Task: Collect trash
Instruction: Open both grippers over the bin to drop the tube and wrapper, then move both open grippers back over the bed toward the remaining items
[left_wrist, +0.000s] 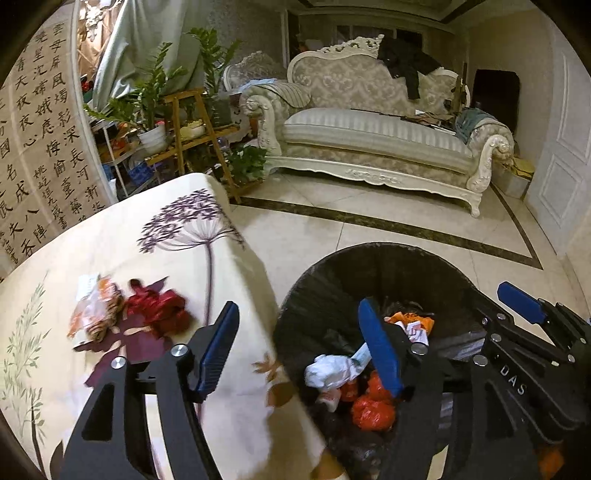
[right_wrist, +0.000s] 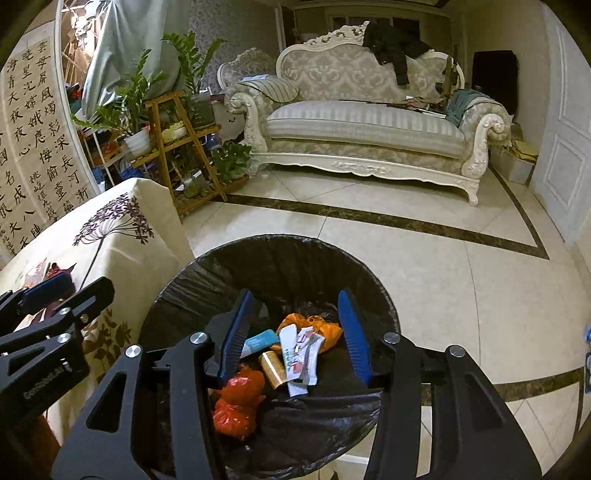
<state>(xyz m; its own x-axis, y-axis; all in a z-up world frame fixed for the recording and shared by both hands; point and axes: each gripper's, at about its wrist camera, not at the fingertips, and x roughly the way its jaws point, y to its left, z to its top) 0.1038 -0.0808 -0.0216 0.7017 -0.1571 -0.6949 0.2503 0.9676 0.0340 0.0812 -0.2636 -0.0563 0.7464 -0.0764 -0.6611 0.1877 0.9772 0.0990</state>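
Where lettering can be read, "DAS" runs in white along the right tool (left_wrist: 436, 314) as the left wrist view catches it, and rows of black Chinese characters fill the scroll (left_wrist: 40, 147) on the wall at left. Both tools are spread apart and grip nothing. The right tool hangs over the bin (right_wrist: 280, 254), a black-lined round bin on the tiled floor (right_wrist: 424, 258) just beside the desk (left_wrist: 122, 236). Inside lie an orange bag (right_wrist: 236, 402), a gold can (right_wrist: 273, 369), a white wrapper (right_wrist: 301, 358) with red print too small to read, a light blue pack (right_wrist: 260, 341) and crumpled white paper (left_wrist: 330, 371). The left tool (left_wrist: 297, 349) spans the desk edge and the bin rim. On the floral cloth, a red wrapper (left_wrist: 159, 310) touches an orange-and-white wrapper (left_wrist: 98, 314). Beyond stand a plant rack (left_wrist: 192, 136) and a sofa (left_wrist: 369, 129).
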